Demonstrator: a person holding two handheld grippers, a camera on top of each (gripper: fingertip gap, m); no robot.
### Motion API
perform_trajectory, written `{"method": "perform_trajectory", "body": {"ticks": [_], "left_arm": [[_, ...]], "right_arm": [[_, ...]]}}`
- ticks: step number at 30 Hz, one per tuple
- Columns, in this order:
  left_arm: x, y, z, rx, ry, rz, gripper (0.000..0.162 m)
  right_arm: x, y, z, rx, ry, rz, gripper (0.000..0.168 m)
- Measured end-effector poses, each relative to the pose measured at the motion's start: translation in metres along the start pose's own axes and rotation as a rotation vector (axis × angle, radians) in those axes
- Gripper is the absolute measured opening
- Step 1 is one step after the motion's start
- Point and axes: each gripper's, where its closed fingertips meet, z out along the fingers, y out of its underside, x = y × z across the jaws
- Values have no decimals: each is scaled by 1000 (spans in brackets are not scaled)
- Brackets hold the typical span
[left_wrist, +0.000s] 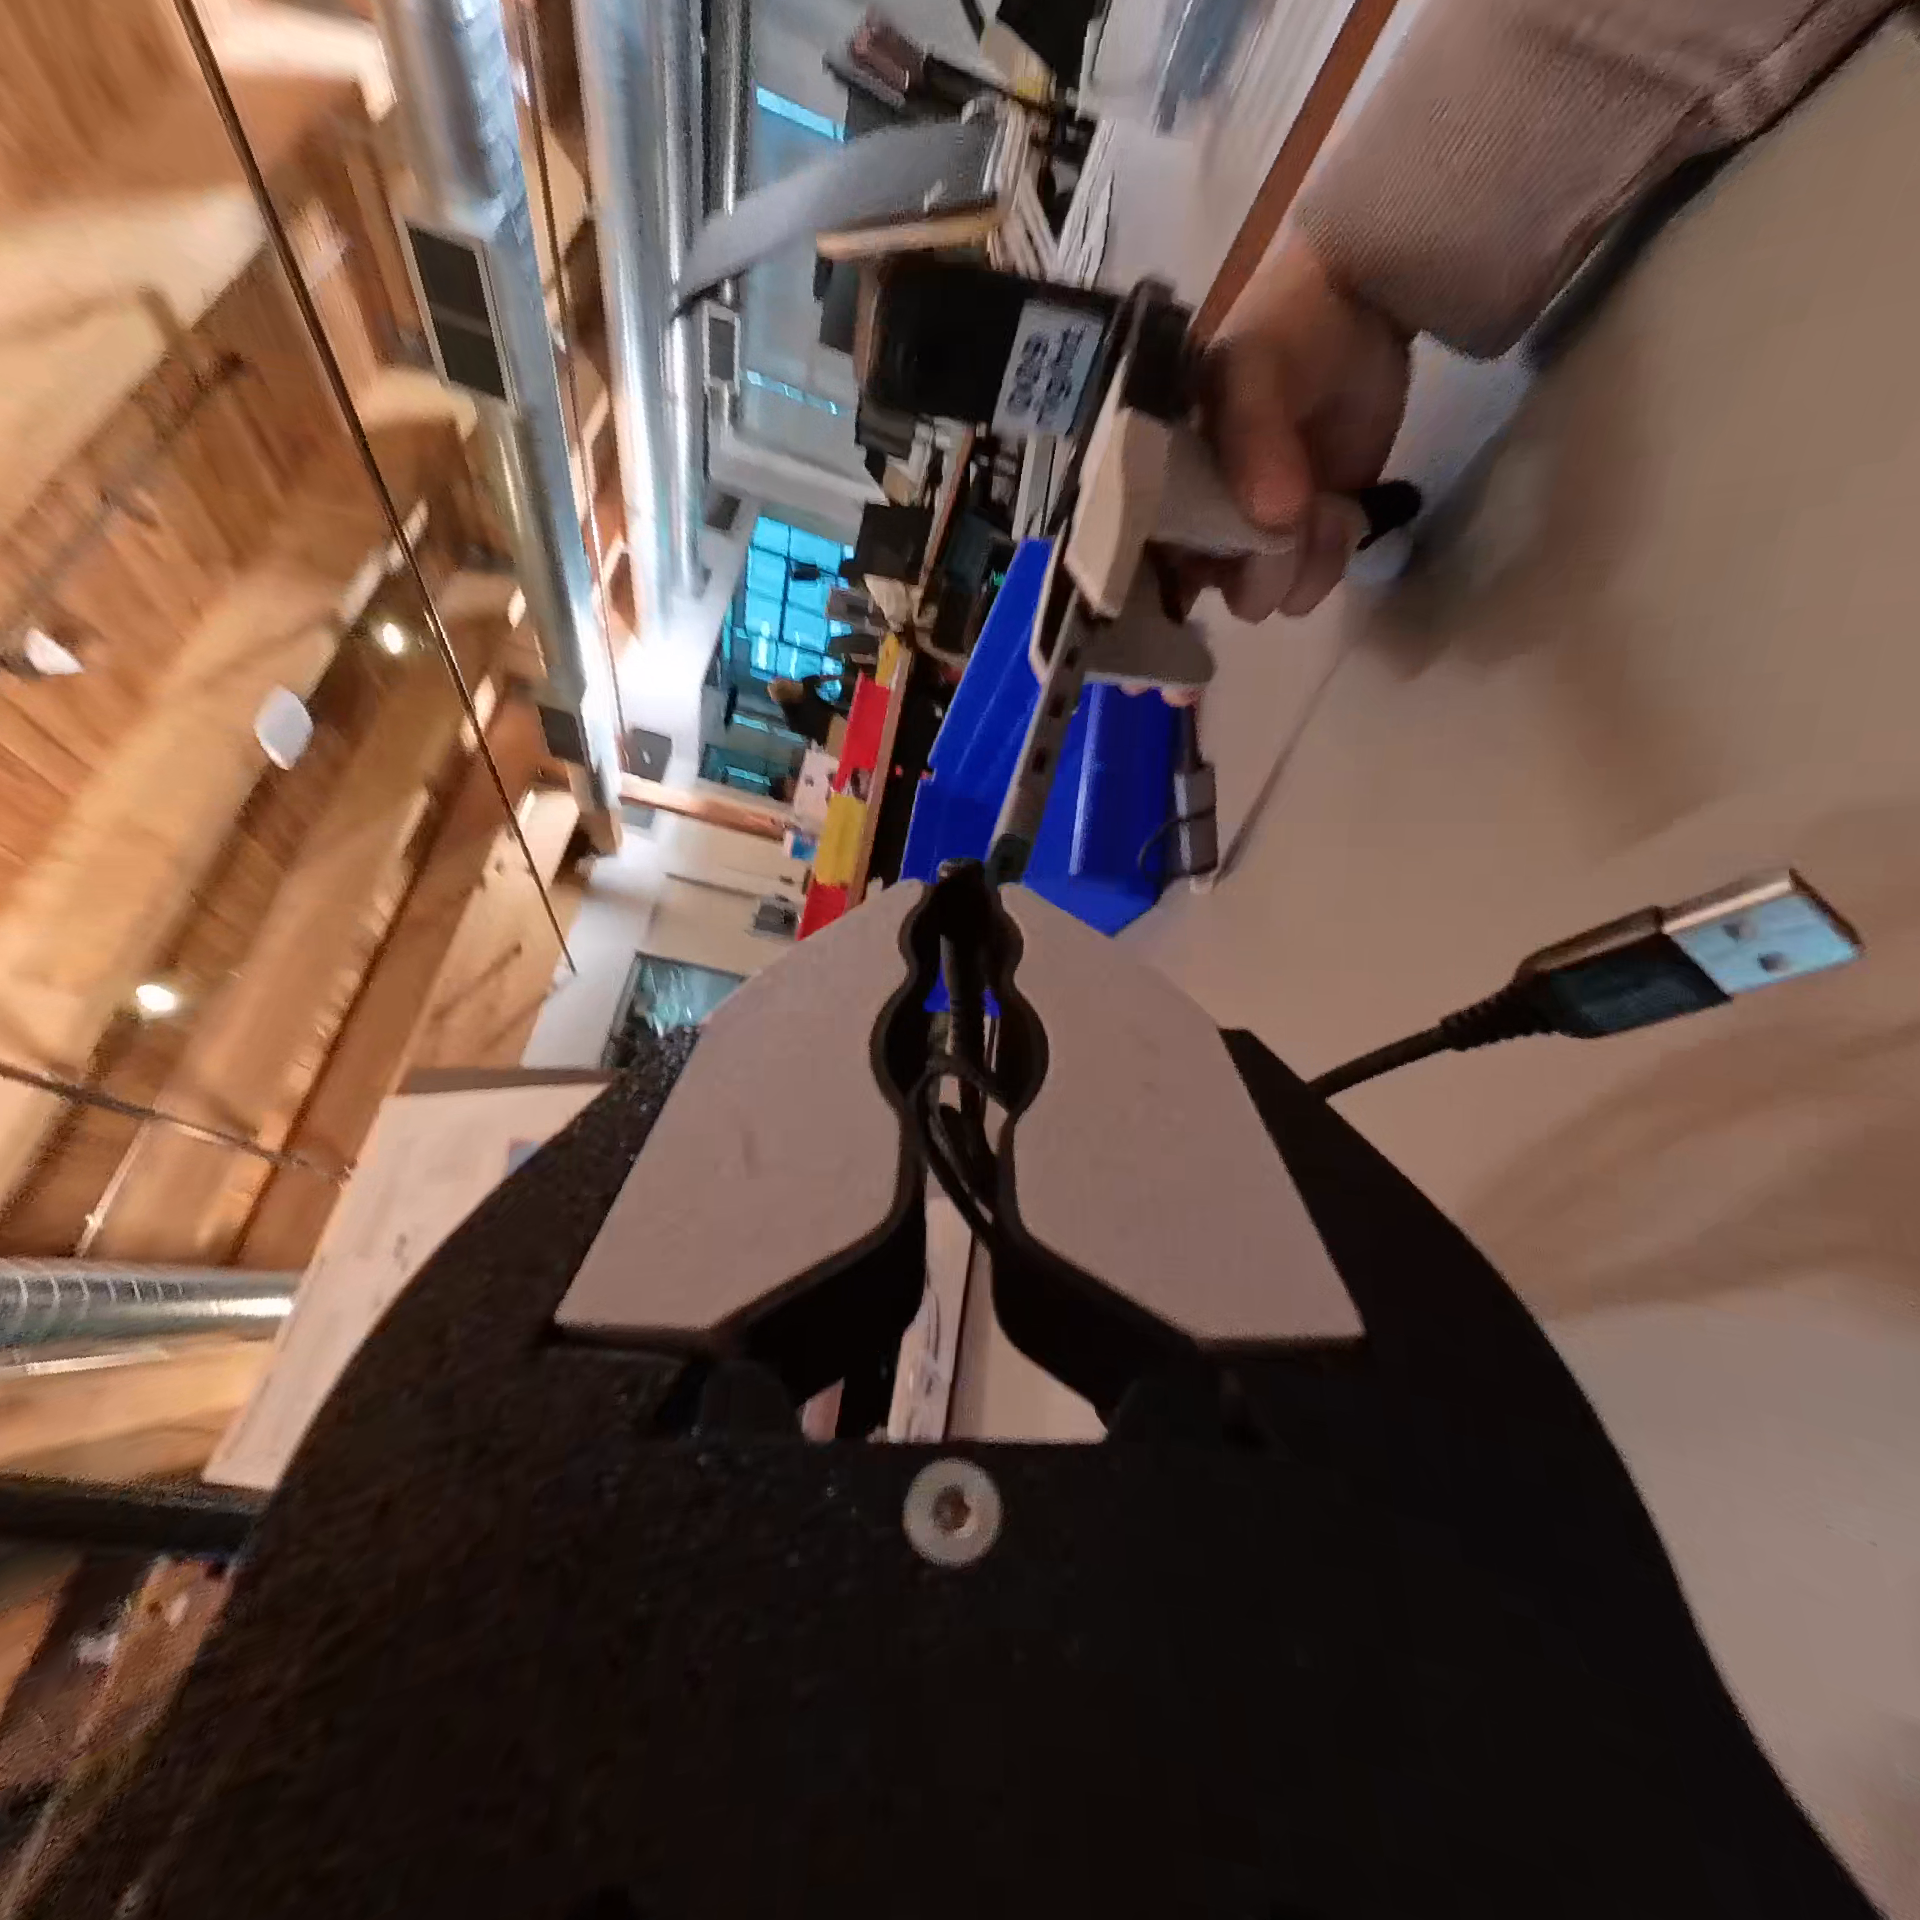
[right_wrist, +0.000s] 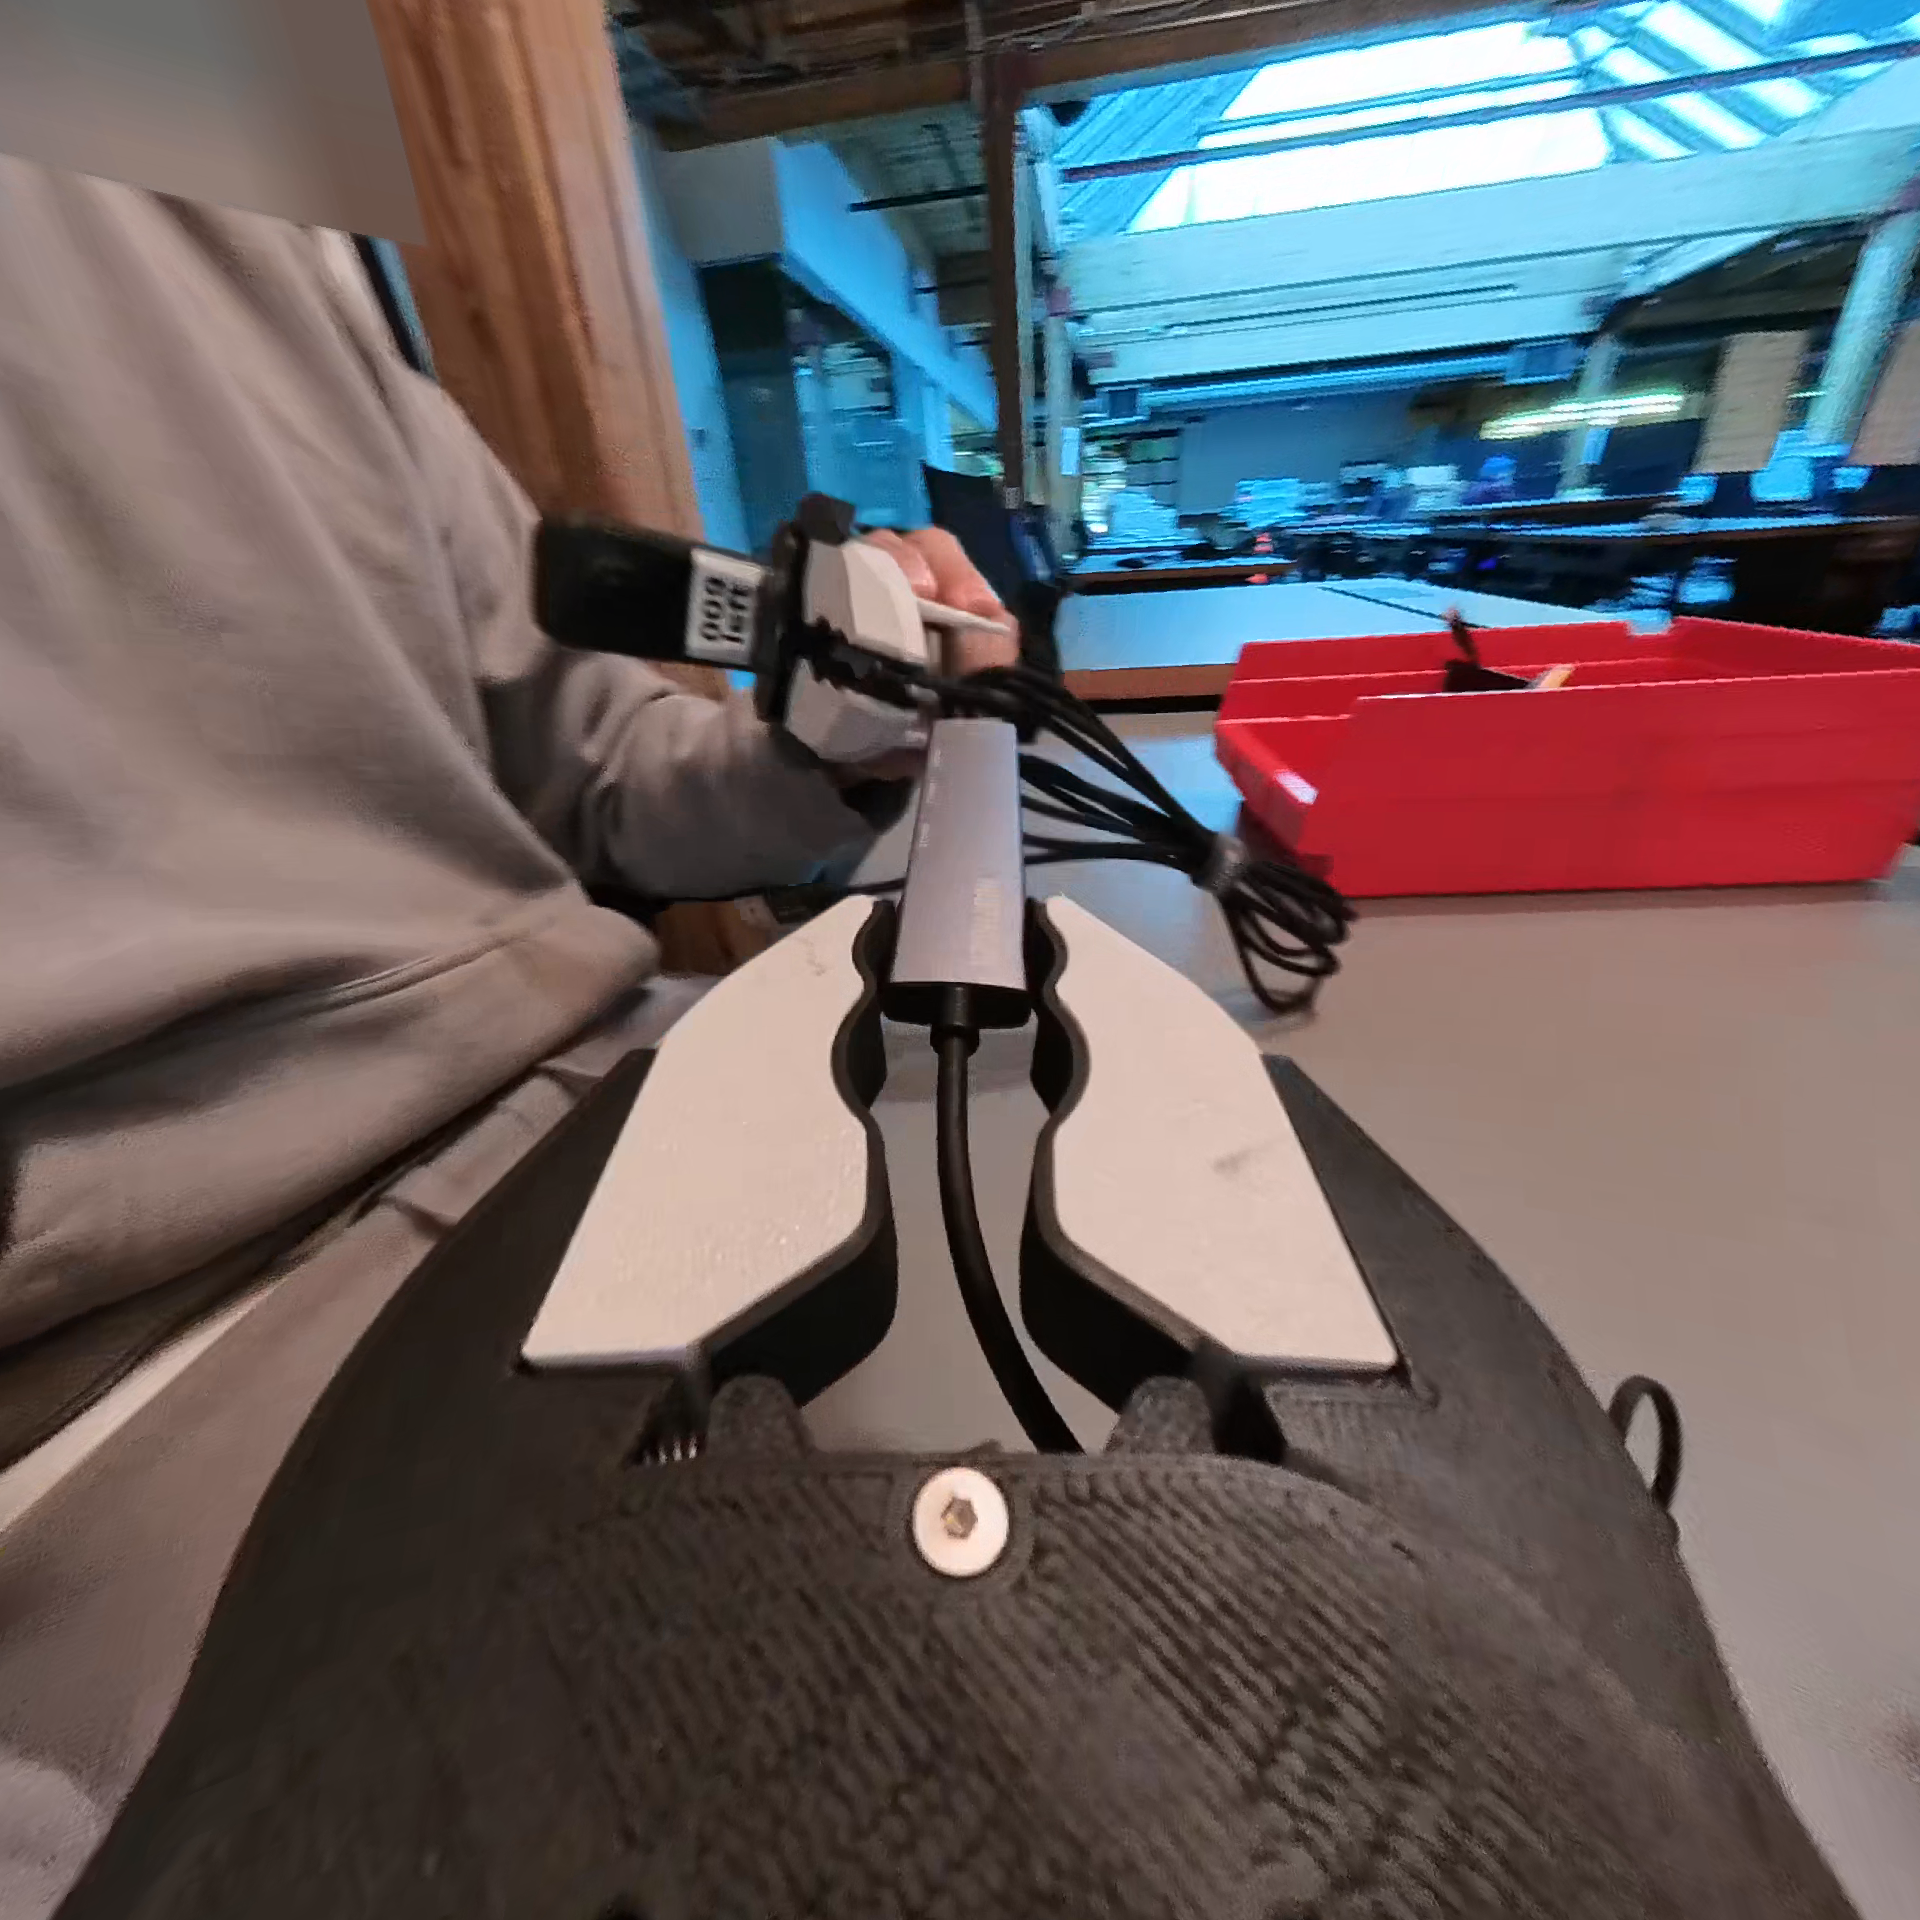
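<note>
Although the left wrist view is rolled on its side and blurred, the left gripper (left_wrist: 961, 914) shows plainly: its two pale fingers are drawn almost together and pinch a black cable (left_wrist: 961, 1023) that runs between them, the plug end poking out past the tips. A USB plug (left_wrist: 1756, 940) on a black lead hangs free to the right of that gripper, over the pale table (left_wrist: 1662, 1195), touching nothing. Just ahead of the tips lies the end of a grey hub (left_wrist: 1023, 800), its long axis running away from the camera toward the far gripper, which a hand (left_wrist: 1299, 416) holds; a blue bin (left_wrist: 997, 727) sits behind it. In the right wrist view, the right gripper (right_wrist: 958, 940) is clamped on the near end of the same grey hub (right_wrist: 961, 831), whose long axis points straight forward along the fingers toward the left gripper (right_wrist: 904, 681) beyond. The hub's own thick cord (right_wrist: 966, 1195) trails back between the fingers. A tied bundle of black cable (right_wrist: 1226, 862) hangs off to the right of the hub's far end, and a red bin (right_wrist: 1558, 758) rests on the table (right_wrist: 1558, 1091) well beyond it.
</note>
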Motion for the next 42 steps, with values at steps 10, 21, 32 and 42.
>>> {"method": "perform_trajectory", "body": {"ticks": [10, 21, 32, 42], "left_arm": [[10, -24, -4, 72, -39, 112, 7], [14, -23, 0, 84, -50, 108, 7], [17, -27, -2, 92, 6, 113, 7], [29, -30, -1, 109, 84, 96, 7]], "right_arm": [[-20, 5, 9, -37, -172, 64, 25], [-21, 0, 5, -2, -218, 104, 25], [-25, 5, 7, -47, -258, 158, 25], [-29, 7, 9, -61, -278, 195, 24]]}}
